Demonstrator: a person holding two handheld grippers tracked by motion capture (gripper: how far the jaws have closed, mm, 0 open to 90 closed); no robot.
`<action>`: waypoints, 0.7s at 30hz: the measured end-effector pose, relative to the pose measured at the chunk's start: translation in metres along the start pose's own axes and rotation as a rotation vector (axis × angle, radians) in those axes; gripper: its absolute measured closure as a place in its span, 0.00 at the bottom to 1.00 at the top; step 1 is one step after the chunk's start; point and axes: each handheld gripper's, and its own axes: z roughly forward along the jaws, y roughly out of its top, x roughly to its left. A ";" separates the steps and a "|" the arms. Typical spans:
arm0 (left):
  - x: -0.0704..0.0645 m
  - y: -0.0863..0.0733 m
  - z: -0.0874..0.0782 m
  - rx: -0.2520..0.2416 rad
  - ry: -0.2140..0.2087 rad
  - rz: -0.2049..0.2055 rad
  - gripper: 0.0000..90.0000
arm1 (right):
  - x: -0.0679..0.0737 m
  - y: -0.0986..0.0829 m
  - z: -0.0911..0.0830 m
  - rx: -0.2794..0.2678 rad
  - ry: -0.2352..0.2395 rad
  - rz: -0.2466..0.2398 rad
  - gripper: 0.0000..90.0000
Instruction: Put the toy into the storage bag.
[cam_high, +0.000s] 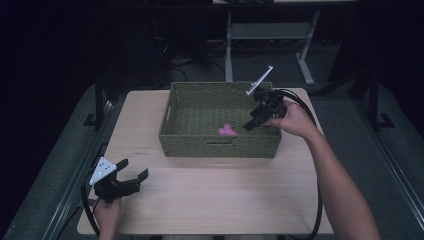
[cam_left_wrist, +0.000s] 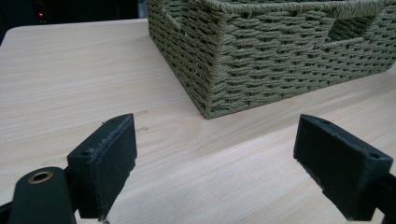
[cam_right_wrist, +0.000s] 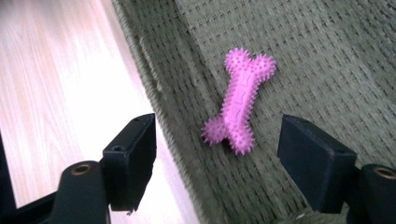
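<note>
A pink spiky bone-shaped toy (cam_high: 227, 131) lies on the floor of the green woven basket (cam_high: 175, 107), near its front wall. In the right gripper view the toy (cam_right_wrist: 239, 105) lies flat on the weave between and beyond the jaws. My right gripper (cam_high: 253, 122) hangs inside the basket's right side, open, just right of the toy and not touching it. My left gripper (cam_high: 134, 169) rests open over the bare table at the front left, apart from the basket (cam_left_wrist: 261, 51), with nothing between its jaws.
The light wooden table (cam_high: 215, 190) has free room in front of the basket and to its left. A narrow strip of table (cam_right_wrist: 56, 93) runs beside the basket wall. Dark floor and a desk frame (cam_high: 230, 40) lie beyond the far edge.
</note>
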 end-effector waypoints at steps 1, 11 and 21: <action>0.000 0.000 0.000 -0.001 -0.001 0.001 0.14 | 0.002 -0.003 -0.003 -0.012 -0.001 0.001 0.30; -0.001 0.000 0.000 0.000 -0.001 -0.001 0.14 | 0.013 -0.021 -0.019 -0.047 -0.014 0.004 0.29; -0.002 0.000 0.001 0.003 -0.004 0.002 0.14 | 0.024 -0.047 -0.027 -0.072 -0.023 0.013 0.28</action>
